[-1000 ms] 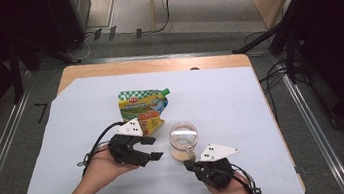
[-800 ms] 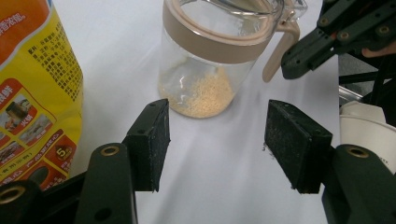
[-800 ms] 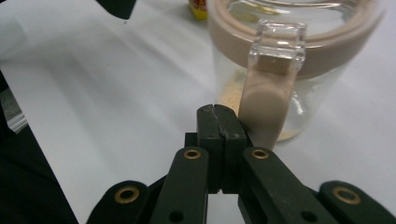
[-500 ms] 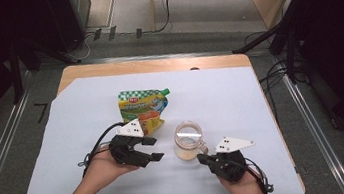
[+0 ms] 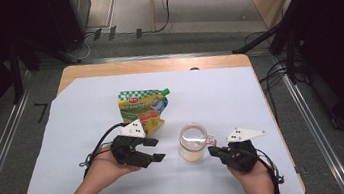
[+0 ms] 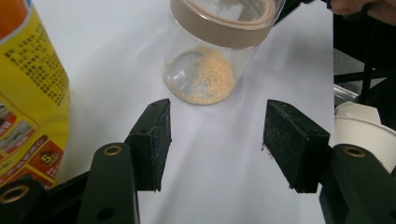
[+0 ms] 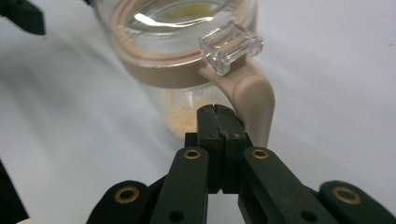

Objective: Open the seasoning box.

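Note:
A clear jar (image 5: 193, 142) with a beige rim, a clear lid and a little tan powder at the bottom stands on the white sheet (image 5: 65, 141) between my two grippers. My left gripper (image 5: 156, 149) is open just left of it; in the left gripper view the jar (image 6: 219, 46) stands a short way beyond the spread jaws of that gripper (image 6: 217, 126). My right gripper (image 5: 213, 152) is shut with nothing between its jaws. In the right gripper view that gripper (image 7: 218, 112) has its tip right below the jar's beige latch arm (image 7: 252, 93) and clear clasp (image 7: 231, 45).
A yellow and green spouted pouch (image 5: 142, 108) lies flat behind the left gripper, and its yellow side (image 6: 28, 84) fills the left of the left gripper view. A white cup-like rim (image 6: 362, 135) shows at that view's right edge. The table's wooden edge (image 5: 155, 64) runs along the back.
The right gripper has moved to the right, and the jar has shifted a little right and nearer the person. The left gripper has stayed in place, open.

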The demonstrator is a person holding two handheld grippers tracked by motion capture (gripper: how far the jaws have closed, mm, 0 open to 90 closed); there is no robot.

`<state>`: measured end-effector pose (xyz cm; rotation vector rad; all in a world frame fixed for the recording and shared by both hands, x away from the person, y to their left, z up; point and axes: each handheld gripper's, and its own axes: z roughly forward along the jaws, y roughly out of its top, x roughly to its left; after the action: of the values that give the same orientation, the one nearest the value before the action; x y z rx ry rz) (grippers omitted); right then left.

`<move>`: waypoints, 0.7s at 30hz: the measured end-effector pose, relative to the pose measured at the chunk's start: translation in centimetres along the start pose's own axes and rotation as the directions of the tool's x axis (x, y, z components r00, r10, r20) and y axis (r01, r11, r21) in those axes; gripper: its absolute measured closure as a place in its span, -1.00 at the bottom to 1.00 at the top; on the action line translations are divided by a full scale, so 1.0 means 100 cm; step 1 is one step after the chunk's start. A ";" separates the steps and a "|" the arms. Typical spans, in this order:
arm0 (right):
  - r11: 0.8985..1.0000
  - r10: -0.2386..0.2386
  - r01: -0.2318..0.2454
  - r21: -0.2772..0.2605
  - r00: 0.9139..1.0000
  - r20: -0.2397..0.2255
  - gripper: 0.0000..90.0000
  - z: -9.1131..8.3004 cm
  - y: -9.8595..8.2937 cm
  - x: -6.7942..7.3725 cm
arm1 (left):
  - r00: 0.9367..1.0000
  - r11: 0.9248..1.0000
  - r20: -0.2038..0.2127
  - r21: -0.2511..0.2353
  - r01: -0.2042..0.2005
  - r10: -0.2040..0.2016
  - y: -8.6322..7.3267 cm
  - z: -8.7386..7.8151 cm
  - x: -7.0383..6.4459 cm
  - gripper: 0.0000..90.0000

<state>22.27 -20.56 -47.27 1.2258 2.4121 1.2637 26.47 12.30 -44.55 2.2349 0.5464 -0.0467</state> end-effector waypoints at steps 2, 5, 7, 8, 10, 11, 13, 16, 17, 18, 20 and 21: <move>1.000 0.015 -0.015 -0.004 1.000 0.011 1.00 -0.001 0.001 -0.007 | 1.000 1.000 0.011 0.002 -0.005 0.005 0.001 0.005 -0.002 -0.04; 0.999 0.031 -0.031 -0.009 0.999 0.015 1.00 -0.002 0.001 -0.012 | 1.000 1.000 0.025 0.007 -0.017 0.016 0.003 0.010 -0.005 -0.03; 0.999 0.037 -0.036 -0.014 0.999 0.025 1.00 -0.003 0.001 -0.016 | 0.999 1.000 0.043 0.012 -0.026 0.026 0.005 0.015 -0.006 -0.04; 0.999 0.047 -0.047 -0.016 0.998 0.030 1.00 -0.003 0.002 -0.018 | 0.998 0.999 0.049 0.011 -0.030 0.029 0.006 0.018 -0.007 -0.04; 0.998 0.054 -0.053 -0.024 0.997 0.049 1.00 -0.002 0.003 -0.022 | 0.997 0.999 0.071 0.011 -0.034 0.033 0.010 0.025 -0.011 -0.04; 0.998 0.057 -0.056 -0.024 0.997 0.046 1.00 -0.002 0.003 -0.022 | 0.996 0.999 0.077 0.018 -0.037 0.036 0.011 0.026 -0.012 -0.02; 0.998 0.059 -0.058 -0.025 0.997 0.045 1.00 -0.003 0.004 -0.021 | 0.996 0.999 0.078 0.021 -0.037 0.035 0.012 0.028 -0.013 -0.01; 0.997 0.058 -0.056 -0.046 0.998 0.029 1.00 -0.016 0.003 -0.019 | 0.996 0.998 0.068 0.014 -0.066 0.065 0.016 0.030 -0.015 -0.05; 0.997 0.062 -0.060 -0.053 0.998 0.030 1.00 -0.020 0.002 -0.020 | 0.996 0.998 0.062 0.007 -0.068 0.067 0.017 0.030 -0.014 -0.08; 0.997 0.062 -0.060 -0.053 0.998 0.030 1.00 -0.020 0.002 -0.020 | 0.996 0.998 0.062 0.007 -0.068 0.067 0.017 0.030 -0.014 -0.08; 0.996 0.061 -0.059 -0.070 0.997 0.040 1.00 -0.028 0.002 -0.025 | 0.996 0.999 0.068 0.005 -0.053 0.053 0.023 0.031 -0.010 -0.05; 0.996 0.061 -0.059 -0.070 0.997 0.040 1.00 -0.028 0.002 -0.025 | 0.996 0.999 0.068 0.005 -0.053 0.053 0.023 0.031 -0.010 -0.05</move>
<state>22.71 -24.07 -45.95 1.3012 2.2988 1.3123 26.91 8.31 -44.74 2.2441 0.4508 -0.0965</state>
